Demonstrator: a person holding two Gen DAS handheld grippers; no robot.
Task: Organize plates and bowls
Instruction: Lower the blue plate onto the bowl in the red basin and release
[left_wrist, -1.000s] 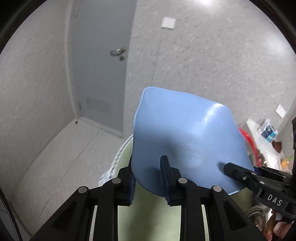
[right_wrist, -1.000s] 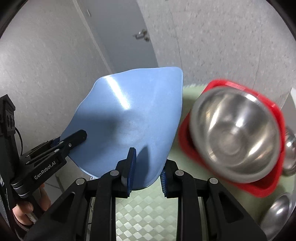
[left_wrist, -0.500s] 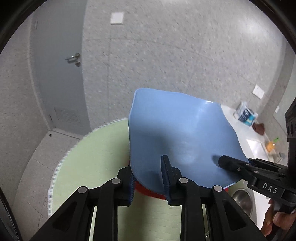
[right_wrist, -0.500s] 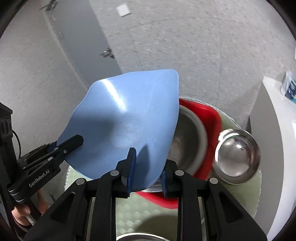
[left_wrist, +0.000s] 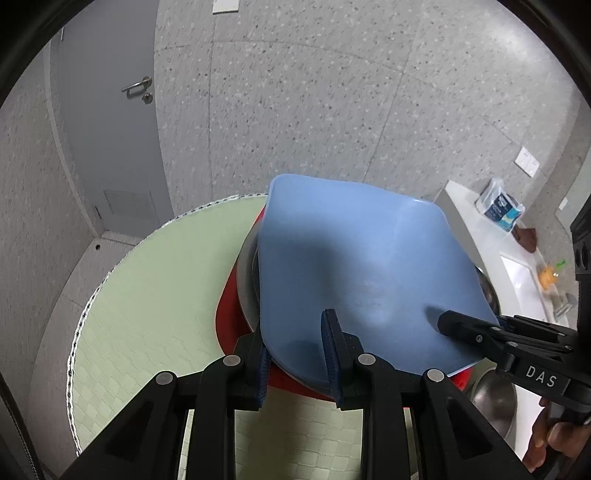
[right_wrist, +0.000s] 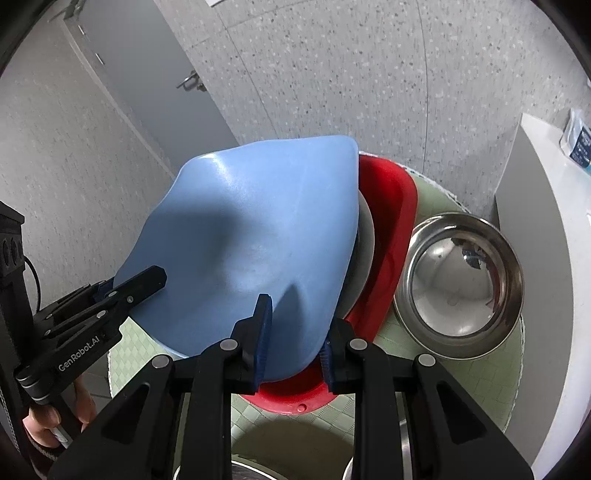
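**Blue plate held in both grippers above the red tray**

My left gripper is clamped on the near edge of the blue plate, one blue-padded finger under the rim and the other pressing on the upper face. My right gripper grips the same plate at its own near edge, one pad on top and one beneath. Each wrist view also catches the other gripper biting a side corner of the plate: the right one comes in from the right side of the left view, the left one from the left side of the right view.

The plate is a squarish one with rounded corners, and I hold it tilted, its far edge raised. Directly under it lies a red tray with a large steel bowl sitting inside; only a sliver of that bowl's rim shows past the plate's edge. I cannot tell whether the plate touches the bowl.

Just beside the tray, on its right, a second steel bowl stands upright on the pale green checked table mat. More steel rims peek in at the bottom of the right view. Beyond the round table I see a speckled grey wall, a grey door and a white counter.
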